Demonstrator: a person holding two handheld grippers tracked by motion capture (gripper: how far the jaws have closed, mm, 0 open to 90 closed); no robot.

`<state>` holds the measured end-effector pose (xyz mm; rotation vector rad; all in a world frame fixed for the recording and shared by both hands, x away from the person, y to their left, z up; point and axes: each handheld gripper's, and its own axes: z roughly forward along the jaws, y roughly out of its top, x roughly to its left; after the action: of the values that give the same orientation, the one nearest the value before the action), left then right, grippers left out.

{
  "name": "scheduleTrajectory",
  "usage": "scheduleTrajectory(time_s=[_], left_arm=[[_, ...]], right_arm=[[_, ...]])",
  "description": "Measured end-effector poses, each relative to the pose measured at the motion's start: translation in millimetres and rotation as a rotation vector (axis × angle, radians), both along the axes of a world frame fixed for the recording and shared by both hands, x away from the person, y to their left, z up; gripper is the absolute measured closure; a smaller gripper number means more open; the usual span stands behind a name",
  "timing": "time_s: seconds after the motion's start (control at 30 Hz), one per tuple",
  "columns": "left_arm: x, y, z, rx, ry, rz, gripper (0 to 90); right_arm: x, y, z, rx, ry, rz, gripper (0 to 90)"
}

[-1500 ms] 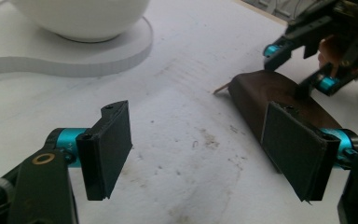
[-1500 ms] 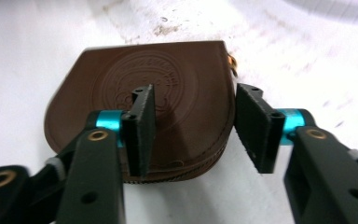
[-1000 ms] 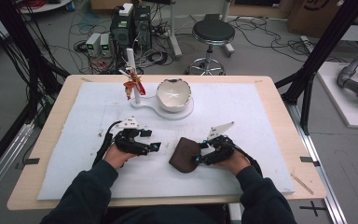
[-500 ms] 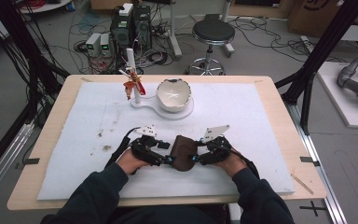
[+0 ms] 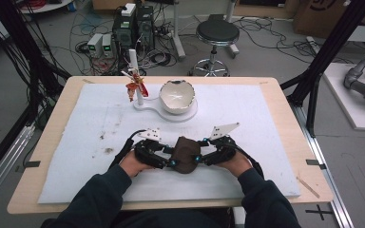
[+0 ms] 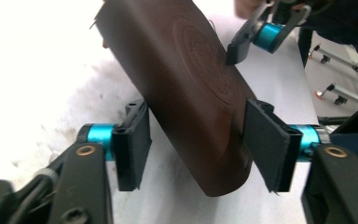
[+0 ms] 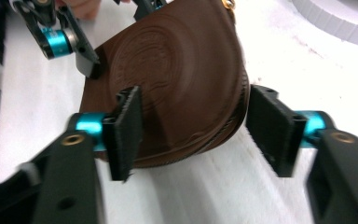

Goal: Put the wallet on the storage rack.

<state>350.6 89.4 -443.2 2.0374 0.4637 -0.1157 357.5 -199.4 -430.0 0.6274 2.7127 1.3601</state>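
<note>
A brown leather pouch (image 5: 185, 153) with a round embossed stamp lies on the white mat, near the front, between both hands. My left gripper (image 5: 171, 159) comes at it from the left. In the left gripper view its jaws have just been closing, and the pads (image 6: 133, 140) press on the pouch (image 6: 191, 93) at both edges. My right gripper (image 5: 198, 156) reaches in from the right. Its jaws have just been opening, and in the right gripper view they straddle the pouch (image 7: 177, 84), with a small gap at the right pad (image 7: 270, 126).
A white bowl (image 5: 177, 96) sits on a white stand at the back of the mat (image 5: 266, 118). Beside it, a thin post holds a red ornament (image 5: 135, 88). Dark specks mark the mat at the left (image 5: 108, 150). A stool and cables lie beyond the table.
My left hand has slid right up to the pouch and its jaws have closed on it. The right gripper's jaws have widened around the pouch's other end.
</note>
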Motion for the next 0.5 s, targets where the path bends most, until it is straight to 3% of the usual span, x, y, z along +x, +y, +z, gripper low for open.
scheduleTrajectory(time_s=[0.13,0.17,0.23,0.27,0.33,0.4,0.43,0.5], left_arm=[[-0.1,4.7,5.3,-0.022,-0.072,-0.009,47.9],[0.4,6.6,6.7,-0.041,-0.097,-0.013,51.1],[0.5,6.9,7.1,-0.050,-0.102,-0.018,53.9],[0.1,6.3,7.3,-0.057,-0.107,-0.019,54.1],[0.0,5.8,7.6,-0.050,-0.110,-0.011,53.8],[1.9,8.8,8.2,-0.049,-0.104,0.016,53.6],[2.4,10.8,9.4,-0.046,-0.107,0.049,53.1],[3.9,16.2,12.9,-0.057,-0.105,0.111,44.9]], right_arm=[[9.6,-2.4,-4.6,0.054,0.050,0.011,27.9],[14.4,-3.1,-6.9,0.096,0.088,0.029,27.8],[17.0,-2.3,-7.5,0.147,0.116,0.043,28.5],[18.1,-1.1,-6.8,0.164,0.118,0.052,31.1],[20.0,1.9,-2.3,0.156,0.121,0.091,47.6],[19.7,2.8,0.3,0.157,0.099,0.092,50.2],[20.1,2.0,6.3,0.184,0.085,0.094,59.2],[19.2,-1.2,10.8,0.203,0.058,0.080,63.6]])
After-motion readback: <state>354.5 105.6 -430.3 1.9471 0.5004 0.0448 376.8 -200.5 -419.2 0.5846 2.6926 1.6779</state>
